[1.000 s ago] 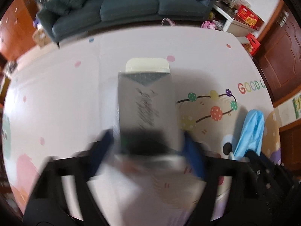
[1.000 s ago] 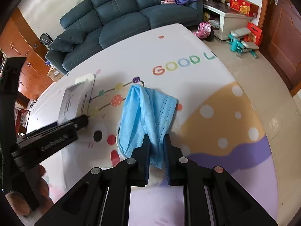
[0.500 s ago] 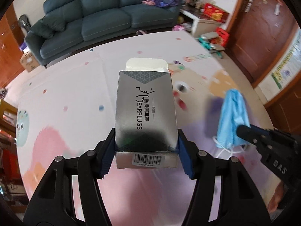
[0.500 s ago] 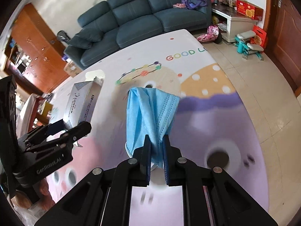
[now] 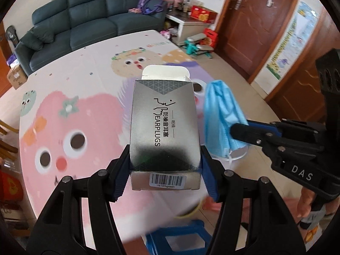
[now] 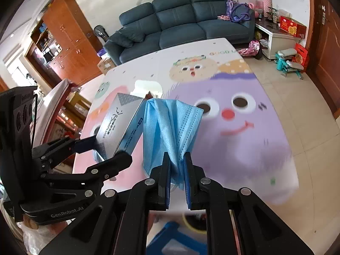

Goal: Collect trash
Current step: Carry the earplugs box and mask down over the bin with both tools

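My left gripper (image 5: 165,165) is shut on a silver earplugs box (image 5: 165,125) with its top flap open, held above the play mat. The box also shows in the right wrist view (image 6: 119,127), with the left gripper (image 6: 106,150) at its base. My right gripper (image 6: 177,163) is shut on a crumpled blue face mask (image 6: 170,129), held in the air. In the left wrist view the mask (image 5: 221,119) hangs just right of the box, pinched by the right gripper (image 5: 235,131).
A cartoon play mat (image 6: 244,140) covers the floor below. A blue stool (image 5: 180,240) and a yellow-rimmed container (image 6: 193,223) lie near the bottom edge. A dark blue sofa (image 6: 180,23) stands at the back, toys (image 6: 289,63) and a wooden door (image 5: 250,21) at right.
Both grippers have lifted and pulled back with their objects; the mat looks farther below. The mask and the box now sit close side by side.
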`<state>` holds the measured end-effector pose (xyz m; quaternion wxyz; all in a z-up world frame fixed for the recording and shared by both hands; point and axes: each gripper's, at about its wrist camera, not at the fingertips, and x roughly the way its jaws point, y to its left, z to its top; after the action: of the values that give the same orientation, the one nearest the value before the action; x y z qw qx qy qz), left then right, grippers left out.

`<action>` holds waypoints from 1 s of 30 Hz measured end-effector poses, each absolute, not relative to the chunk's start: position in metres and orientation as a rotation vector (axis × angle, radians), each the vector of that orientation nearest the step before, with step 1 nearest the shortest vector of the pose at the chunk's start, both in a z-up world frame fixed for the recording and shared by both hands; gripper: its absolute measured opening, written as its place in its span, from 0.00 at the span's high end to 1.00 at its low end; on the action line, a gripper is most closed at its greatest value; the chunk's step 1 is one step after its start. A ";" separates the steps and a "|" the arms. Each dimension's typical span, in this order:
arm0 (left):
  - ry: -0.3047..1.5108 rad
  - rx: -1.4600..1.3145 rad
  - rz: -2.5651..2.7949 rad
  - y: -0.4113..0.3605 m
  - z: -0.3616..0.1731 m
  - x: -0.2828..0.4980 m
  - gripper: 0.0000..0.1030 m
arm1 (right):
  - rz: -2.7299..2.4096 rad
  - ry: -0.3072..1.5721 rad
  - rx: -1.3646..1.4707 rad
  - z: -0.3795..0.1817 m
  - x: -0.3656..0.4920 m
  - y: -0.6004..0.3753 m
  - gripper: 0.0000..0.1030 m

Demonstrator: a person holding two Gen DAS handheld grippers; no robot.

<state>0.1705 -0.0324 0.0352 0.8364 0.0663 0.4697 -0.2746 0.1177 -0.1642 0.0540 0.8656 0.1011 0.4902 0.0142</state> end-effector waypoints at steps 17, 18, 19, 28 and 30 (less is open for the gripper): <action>1.124 0.310 -0.740 -0.041 -0.081 -0.020 0.45 | -0.030 1.225 0.304 -0.073 -0.076 -0.168 0.89; 1.149 0.328 -0.752 -0.044 -0.095 -0.028 0.45 | -0.036 1.234 0.314 -0.084 -0.079 -0.171 0.89; 1.173 0.340 -0.759 -0.046 -0.107 -0.033 0.45 | -0.047 1.246 0.324 -0.096 -0.082 -0.174 0.89; 1.328 0.415 -0.743 -0.058 -0.214 -0.041 0.44 | -0.187 1.372 0.532 -0.226 -0.077 -0.221 0.89; 1.352 0.431 -0.724 -0.062 -0.235 -0.038 0.44 | -0.234 1.392 0.585 -0.254 -0.076 -0.233 0.89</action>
<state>-0.0378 -0.0618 -0.2349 0.6993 0.1934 0.6066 -0.3250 -0.0761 -0.2328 -0.2537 0.7222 0.2650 0.6301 -0.1058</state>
